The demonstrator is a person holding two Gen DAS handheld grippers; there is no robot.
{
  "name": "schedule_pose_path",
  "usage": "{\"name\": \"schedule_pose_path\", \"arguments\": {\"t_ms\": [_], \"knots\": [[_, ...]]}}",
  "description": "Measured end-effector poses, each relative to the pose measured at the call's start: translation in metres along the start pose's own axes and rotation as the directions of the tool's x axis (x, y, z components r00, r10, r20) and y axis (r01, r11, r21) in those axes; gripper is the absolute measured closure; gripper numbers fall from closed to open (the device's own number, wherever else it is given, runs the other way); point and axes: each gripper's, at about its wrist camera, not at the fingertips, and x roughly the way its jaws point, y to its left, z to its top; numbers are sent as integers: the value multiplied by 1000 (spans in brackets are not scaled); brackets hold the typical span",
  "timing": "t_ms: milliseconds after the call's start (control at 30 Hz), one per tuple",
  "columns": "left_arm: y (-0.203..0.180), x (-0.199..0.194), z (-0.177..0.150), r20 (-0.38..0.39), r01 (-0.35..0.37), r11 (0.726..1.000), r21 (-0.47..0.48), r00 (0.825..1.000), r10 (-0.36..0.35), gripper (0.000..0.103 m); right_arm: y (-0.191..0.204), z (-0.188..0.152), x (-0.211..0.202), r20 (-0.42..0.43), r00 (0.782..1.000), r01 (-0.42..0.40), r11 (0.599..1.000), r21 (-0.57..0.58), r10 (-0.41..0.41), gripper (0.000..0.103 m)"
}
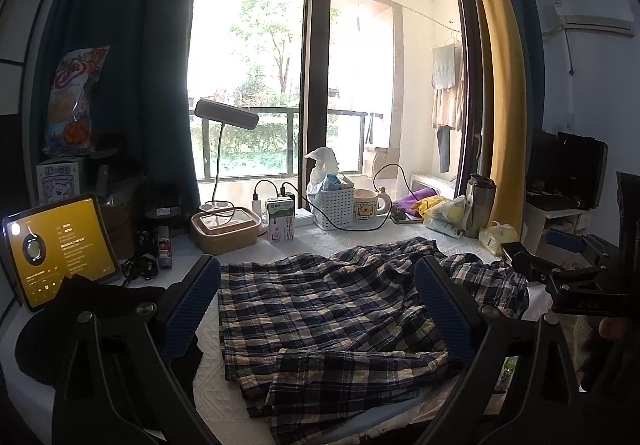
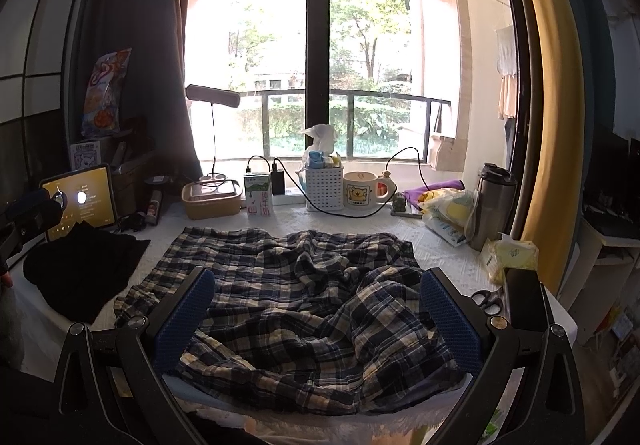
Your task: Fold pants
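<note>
Blue-padded fingers (image 2: 184, 309) of the right gripper (image 2: 316, 321) are held apart and empty just above the rumpled plaid pants (image 2: 296, 285), which are spread left to right across the white table cover (image 2: 440, 245). Likewise spread, the left gripper (image 1: 316, 309) is poised over the flatter left portion; the bunched right end is judged nearer the right gripper.

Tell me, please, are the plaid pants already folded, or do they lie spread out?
Spread out and rumpled, not folded: the plaid pants lie loose across the white table cover, with bunched wrinkles and no neat crease.
</note>
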Motion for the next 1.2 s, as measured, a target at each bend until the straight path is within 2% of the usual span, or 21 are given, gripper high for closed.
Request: {"name": "schedule_pose_path", "arguments": {"t_ms": [533, 633, 800, 900, 1000, 1100, 1200], "knots": [[-4, 0, 3, 6, 3, 1000, 11, 1000, -3, 6, -3, 2, -1, 9, 1000, -6, 1000, 3, 6, 0], [-6, 7, 8, -2, 6, 999, 53, 1000, -6, 6, -3, 3, 4, 14, 1000, -9, 1000, -26, 10, 0], [3, 42, 21, -45, 22, 995, 93, 999, -18, 6, -13, 9, 34, -15, 1000, -20, 996, -90, 19, 0], [19, 81, 19, -119, 22, 996, 87, 993, -12, 6, -23, 16, 60, -54, 998, -44, 990, -131, 37, 0], [37, 128, 10, -204, 0, 997, 83, 979, 17, 6, -39, 27, 93, -104, 994, -58, 983, -172, 41, 0], [58, 171, -2, -286, -14, 998, 63, 958, 31, 6, -57, 40, 132, -167, 985, -76, 973, -219, 40, 0], [80, 212, -16, -361, -38, 998, 39, 931, 50, 6, -74, 51, 172, -217, 976, -68, 956, -286, 4, 0]]}}
